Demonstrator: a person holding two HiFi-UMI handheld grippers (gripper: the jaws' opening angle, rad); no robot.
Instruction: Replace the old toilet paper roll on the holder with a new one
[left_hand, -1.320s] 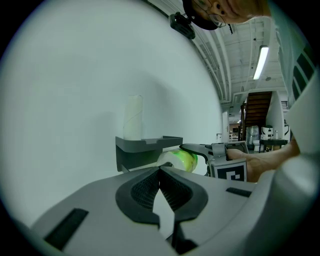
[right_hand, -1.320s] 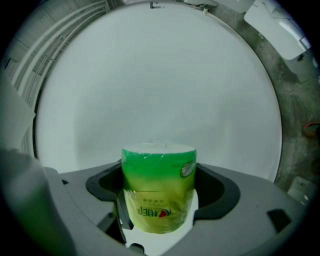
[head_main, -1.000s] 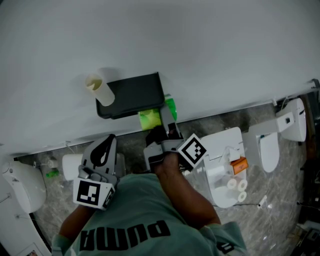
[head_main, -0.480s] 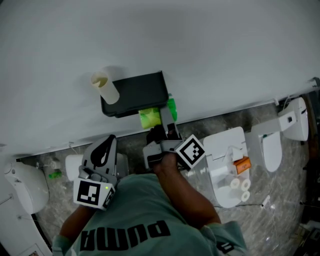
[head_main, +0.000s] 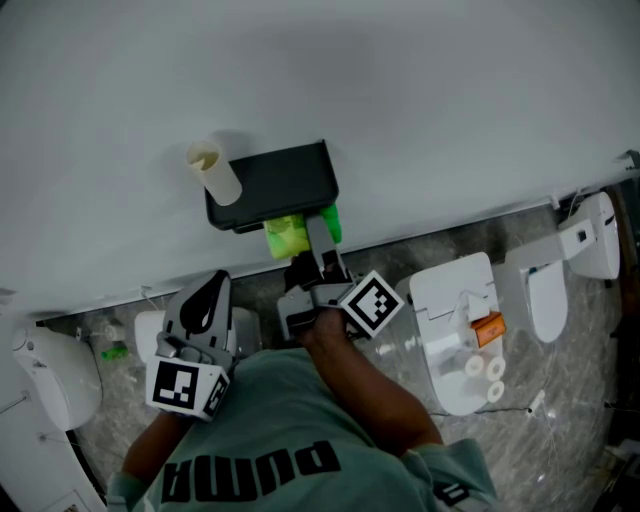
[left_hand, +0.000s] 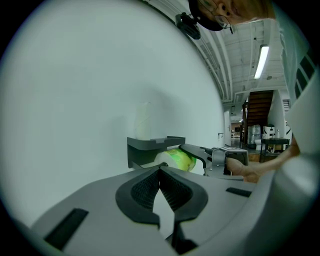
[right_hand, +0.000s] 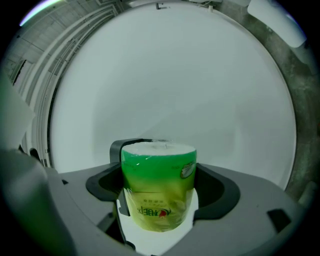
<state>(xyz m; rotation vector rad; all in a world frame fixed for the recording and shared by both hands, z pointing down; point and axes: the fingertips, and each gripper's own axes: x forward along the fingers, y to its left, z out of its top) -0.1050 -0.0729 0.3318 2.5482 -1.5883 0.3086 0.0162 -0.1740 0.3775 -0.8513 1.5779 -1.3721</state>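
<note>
The right hand-held gripper (head_main: 318, 238) is clenched on a new toilet paper roll (right_hand: 159, 175) wrapped in green and yellow film, its 2 jaws pressing the roll's sides. It holds the roll up against the white wall (head_main: 420, 110), directly under the black holder (head_main: 275, 185) fixed there. In the head view the roll sits at the holder's lower edge, toward its right end. Whether the roll touches the holder cannot be told.

A bare cardboard tube (head_main: 213, 170), pale and hollow, stands upright on the left end of the holder's top, close to the wall.

The left hand-held gripper (left_hand: 160, 175) is clenched with nothing in it: its 2 ribbed jaws meet at the tips. It hangs low and to the left of the holder, well apart from the roll, and points toward the holder and the other gripper from the side.

On the grey stone floor (head_main: 400, 260) along the foot of the wall stand several white toilets (head_main: 455, 320). 1 of them, to the right of the person, carries an orange object (head_main: 483, 328) and a few small white rolls (head_main: 480, 370).
</note>
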